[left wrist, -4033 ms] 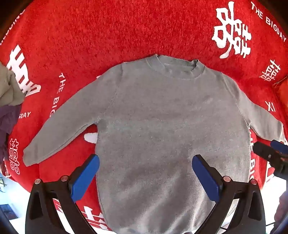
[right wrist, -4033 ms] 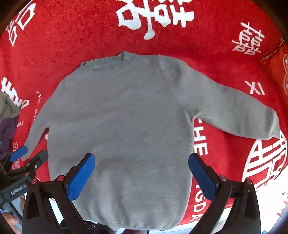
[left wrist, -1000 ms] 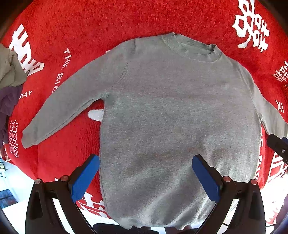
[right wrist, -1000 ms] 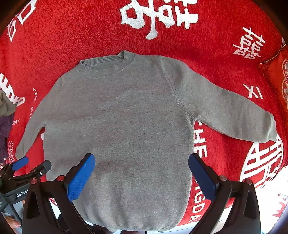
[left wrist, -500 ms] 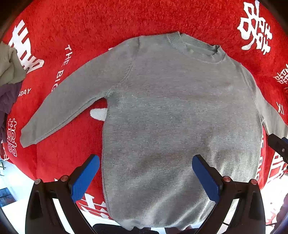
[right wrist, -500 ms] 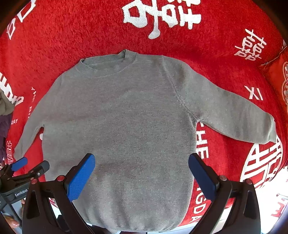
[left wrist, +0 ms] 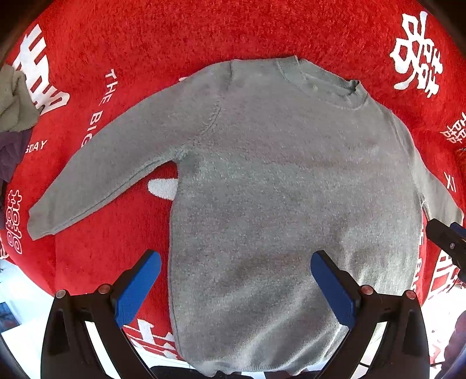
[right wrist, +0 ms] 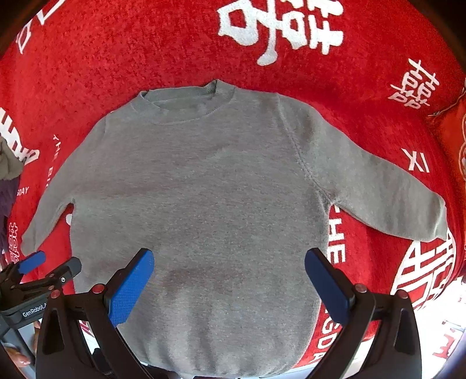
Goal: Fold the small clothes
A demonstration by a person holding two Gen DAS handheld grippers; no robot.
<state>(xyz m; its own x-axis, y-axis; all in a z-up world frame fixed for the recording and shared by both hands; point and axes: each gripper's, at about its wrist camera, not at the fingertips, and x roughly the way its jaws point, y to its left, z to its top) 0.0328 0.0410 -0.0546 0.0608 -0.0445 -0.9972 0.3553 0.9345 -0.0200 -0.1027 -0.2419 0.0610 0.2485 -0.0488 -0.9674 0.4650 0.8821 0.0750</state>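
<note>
Both my claws, left claw (left wrist: 235,287) & right claw (right wrist: 229,285), hang spread wide, gripping nothing. Grey sweater (left wrist: 276,186) lies flat on red blanket (left wrist: 174,38), collar at 12 o'clock. Risk: pinching blanket pile w/ the sleeve (left wrist: 116,163) at 9 o'clock, dragging the body askew.

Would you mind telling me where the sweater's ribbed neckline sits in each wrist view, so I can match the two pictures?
Left wrist view: the neckline lies upper right of centre, at the far end of the grey sweater.
Right wrist view: the neckline lies upper left of centre.
Shared landmark: the large white character on the red blanket, just beyond the neckline.
</note>
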